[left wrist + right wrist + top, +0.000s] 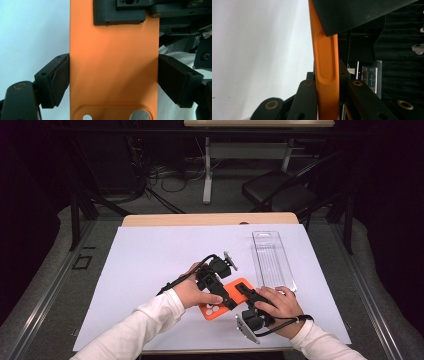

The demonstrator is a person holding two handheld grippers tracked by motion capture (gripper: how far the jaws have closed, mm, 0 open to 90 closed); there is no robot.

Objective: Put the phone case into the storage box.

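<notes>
An orange phone case [234, 286] is held just above the white sheet near the table's front, between both grippers. My left gripper [224, 295] spans its width: in the left gripper view both pads [61, 80] press on the long edges of the case [113, 62], with the camera cut-out at the bottom. My right gripper [246, 292] comes in from the right and is shut on the case's wall; in the right gripper view the case [326, 62] stands edge-on between the two jaws of the right gripper [326, 100]. Its black jaw [117, 12] lies on the case's far end.
A clear plastic blister tray [271, 260] lies on the white sheet [150, 265] at the right, just beyond the right hand. The wooden table edge [210, 219] runs along the back. A black chair [280, 190] stands on the floor beyond.
</notes>
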